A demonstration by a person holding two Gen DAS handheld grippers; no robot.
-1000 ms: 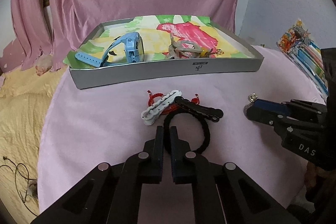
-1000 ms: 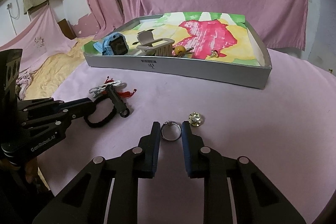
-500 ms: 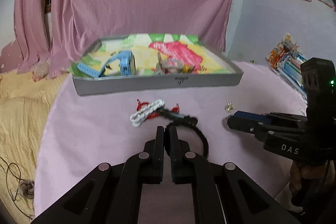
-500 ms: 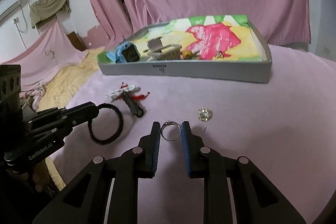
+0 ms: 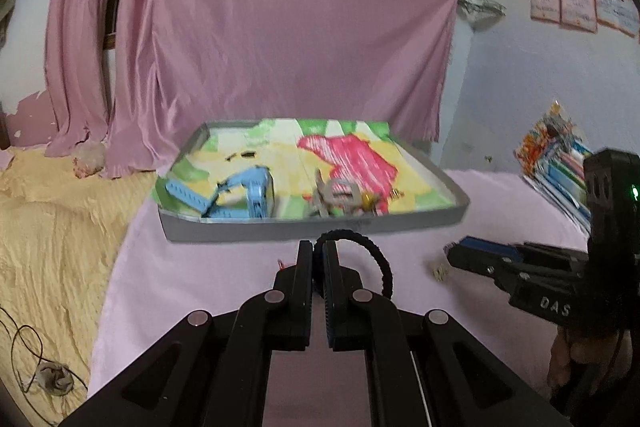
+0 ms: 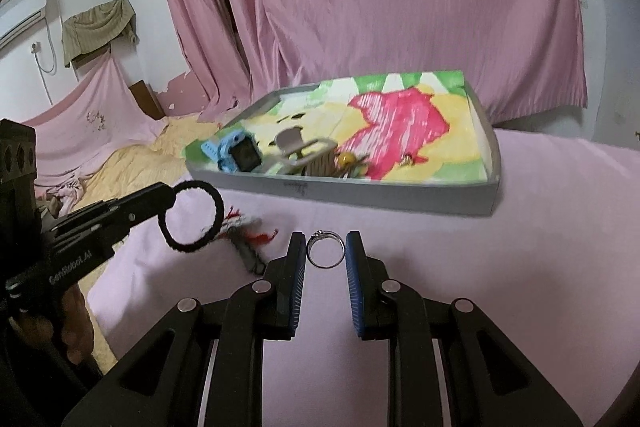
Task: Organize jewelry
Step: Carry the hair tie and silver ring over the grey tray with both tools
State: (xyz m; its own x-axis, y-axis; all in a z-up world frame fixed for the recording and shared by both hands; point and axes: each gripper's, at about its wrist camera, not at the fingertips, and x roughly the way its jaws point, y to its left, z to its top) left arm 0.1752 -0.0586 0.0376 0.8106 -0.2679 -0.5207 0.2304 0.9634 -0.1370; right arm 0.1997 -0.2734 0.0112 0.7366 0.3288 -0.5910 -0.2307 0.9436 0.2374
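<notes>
My left gripper [image 5: 318, 247] is shut on a black hair tie [image 5: 376, 259], held up in the air; in the right wrist view the hair tie [image 6: 192, 215] hangs from that left gripper [image 6: 170, 195]. My right gripper [image 6: 325, 247] is shut on a silver ring [image 6: 325, 250], lifted above the pink table; the right gripper [image 5: 452, 254] also shows at the right of the left wrist view. Ahead lies the grey tray [image 6: 400, 193] with a colourful lining. It holds a blue watch [image 6: 240, 155], a beige clip [image 6: 308, 155] and small gold pieces [image 6: 346, 159].
On the pink tablecloth lie a black clip [image 6: 248, 255] with red cord [image 6: 262, 239] and a small gold earring [image 5: 439, 271]. Pink curtains [image 5: 260, 27] hang behind the tray. A yellow blanket [image 5: 52, 235] spreads at the left and packaged items [image 5: 560, 163] lie at the right.
Both grippers have risen from the table and tilted up, the left lifting the black hair tie clear, the right lifting the silver ring. The tray now looks farther below.
</notes>
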